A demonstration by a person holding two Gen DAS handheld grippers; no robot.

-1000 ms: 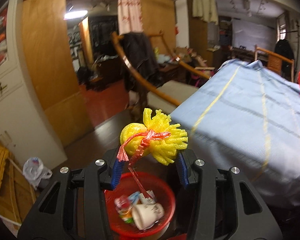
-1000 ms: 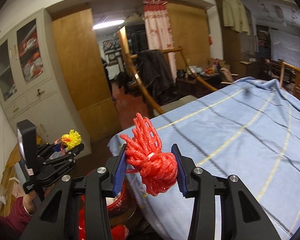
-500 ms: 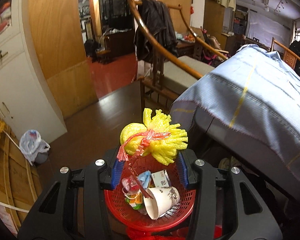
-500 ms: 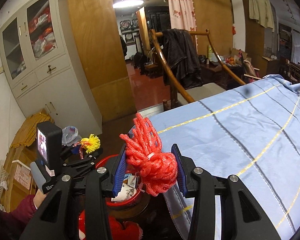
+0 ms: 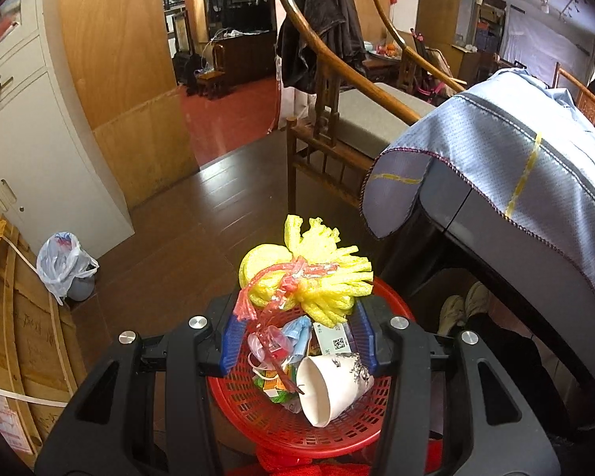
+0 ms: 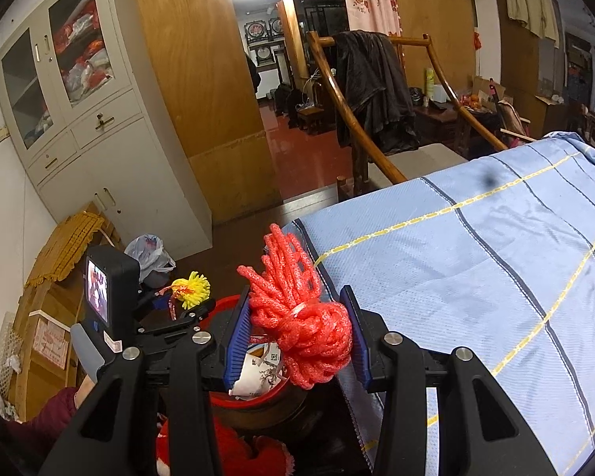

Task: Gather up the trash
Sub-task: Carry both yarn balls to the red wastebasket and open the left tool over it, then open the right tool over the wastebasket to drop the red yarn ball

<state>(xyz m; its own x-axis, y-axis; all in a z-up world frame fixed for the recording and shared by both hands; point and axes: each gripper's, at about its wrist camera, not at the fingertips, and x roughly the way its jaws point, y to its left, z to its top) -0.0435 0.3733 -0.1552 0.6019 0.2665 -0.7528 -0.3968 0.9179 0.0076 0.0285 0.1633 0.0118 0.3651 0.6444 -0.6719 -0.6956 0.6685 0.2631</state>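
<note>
My left gripper [image 5: 297, 333] is shut on a yellow foam net bundle [image 5: 309, 273] tied with red plastic strip, held just above a red mesh basket [image 5: 258, 408]. The basket holds a white paper cup [image 5: 329, 384] and several wrappers. My right gripper [image 6: 297, 341] is shut on a red foam net bundle [image 6: 305, 317], at the table's corner, right of the basket [image 6: 222, 305]. The left gripper with its yellow bundle [image 6: 192, 287] shows in the right wrist view.
A table under a blue striped cloth [image 6: 476, 269] fills the right. A wooden chair [image 5: 337, 119] with a dark coat stands behind. A white cabinet [image 6: 99, 150] and a plastic bag [image 5: 61, 261] are at left. Shoes [image 5: 462, 305] lie under the table.
Both grippers moved down and left off the table toward the red basket. The left gripper now hangs over it with the yellow bundle; the right has come nearer the table's corner.
</note>
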